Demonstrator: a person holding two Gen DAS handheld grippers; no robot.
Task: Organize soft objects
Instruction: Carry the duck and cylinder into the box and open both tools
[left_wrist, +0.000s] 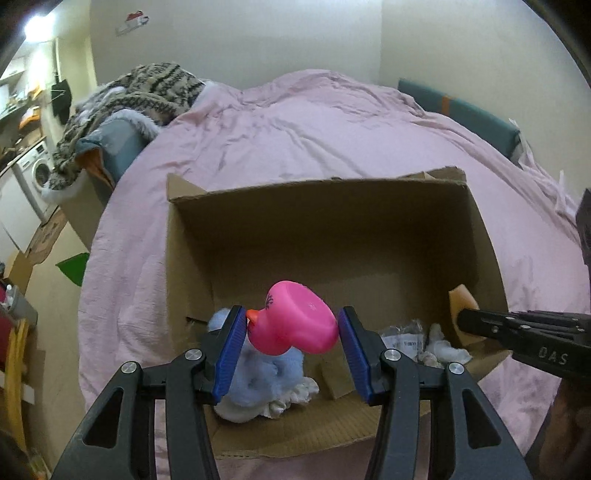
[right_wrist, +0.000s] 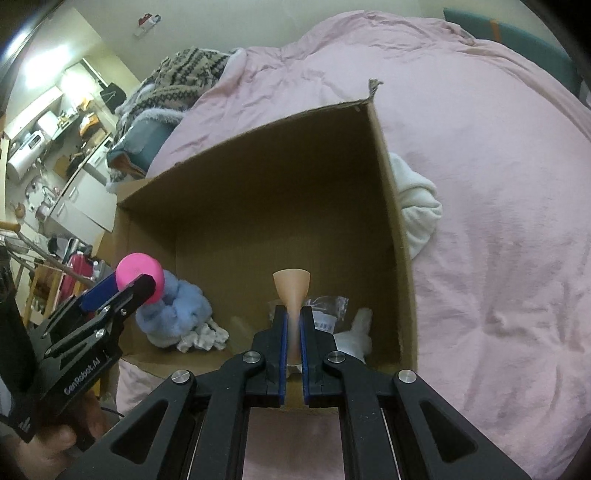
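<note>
An open cardboard box (left_wrist: 332, 221) (right_wrist: 258, 177) lies on a pink bed. My left gripper (left_wrist: 291, 328) is shut on a pink rubber duck (left_wrist: 295, 321) and holds it over the box's near left part; the duck also shows in the right wrist view (right_wrist: 138, 269). My right gripper (right_wrist: 293, 325) is shut on a squashed peach-coloured sponge (right_wrist: 291, 291) over the box's near right side; the sponge also shows in the left wrist view (left_wrist: 461, 299). In the box lie a light blue plush (left_wrist: 258, 376) (right_wrist: 177, 314), a small white cloth (left_wrist: 299, 395), a clear plastic bag (left_wrist: 402, 336) and a white fluffy item (left_wrist: 443, 347) (right_wrist: 354, 336).
A pink duvet (left_wrist: 314, 129) (right_wrist: 498, 184) covers the bed. A white towel (right_wrist: 417, 206) lies on it against the box's right wall. A patterned blanket (left_wrist: 140, 96) is heaped at the bed's far left. A kitchen area with a washing machine (left_wrist: 37, 173) is at left.
</note>
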